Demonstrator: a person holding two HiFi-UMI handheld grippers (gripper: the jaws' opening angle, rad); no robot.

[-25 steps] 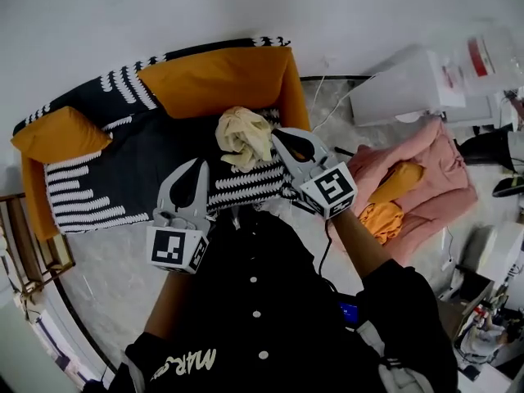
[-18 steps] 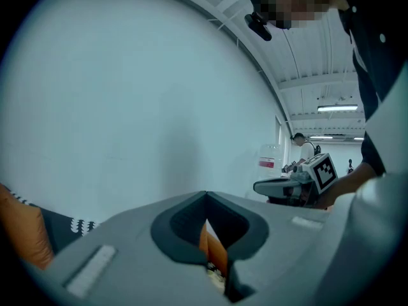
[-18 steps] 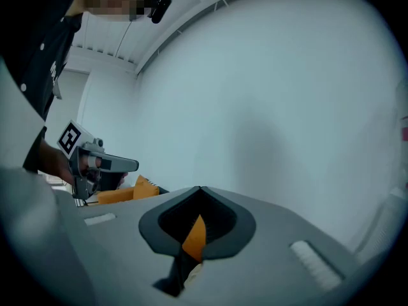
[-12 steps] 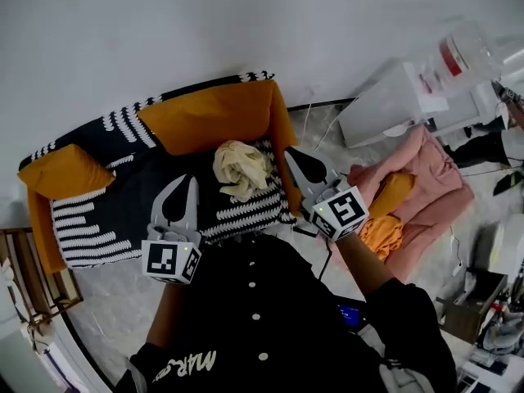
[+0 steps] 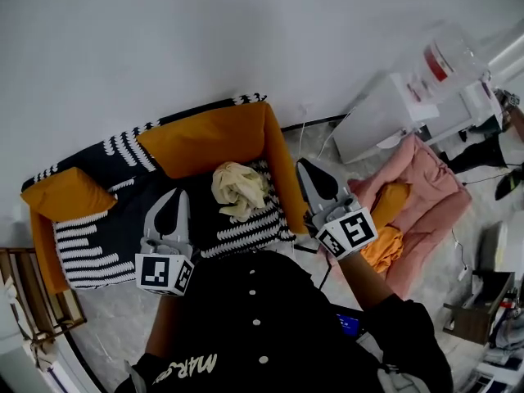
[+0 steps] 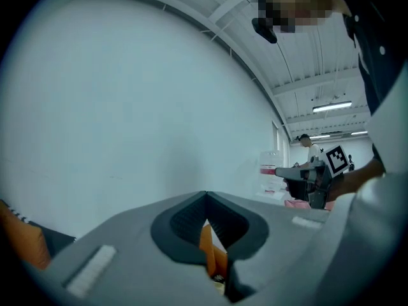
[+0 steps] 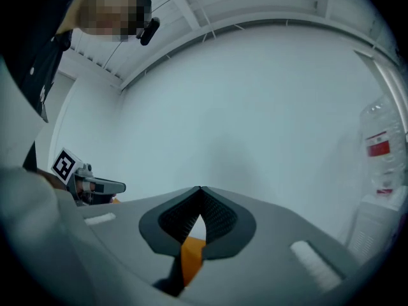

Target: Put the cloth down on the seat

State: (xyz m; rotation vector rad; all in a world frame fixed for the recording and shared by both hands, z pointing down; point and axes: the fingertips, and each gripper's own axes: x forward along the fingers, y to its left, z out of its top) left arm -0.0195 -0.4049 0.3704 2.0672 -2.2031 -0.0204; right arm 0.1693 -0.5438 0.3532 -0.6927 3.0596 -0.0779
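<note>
— Fingers on the left gripper (image 5: 175, 196) and right gripper (image 5: 309, 167): gripping anything?
— No. Both pairs are pressed together, empty, hovering clear of the cloth (image 5: 237, 188).
— Where is it?
— Crumpled on the sofa seat (image 5: 123, 215), near the orange backrest (image 5: 209, 137). Nothing holds it, so I judge it delivered.

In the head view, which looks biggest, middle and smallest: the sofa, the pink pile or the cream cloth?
1. sofa
2. pink pile
3. cream cloth
The gaps are plain, so none tie.
</note>
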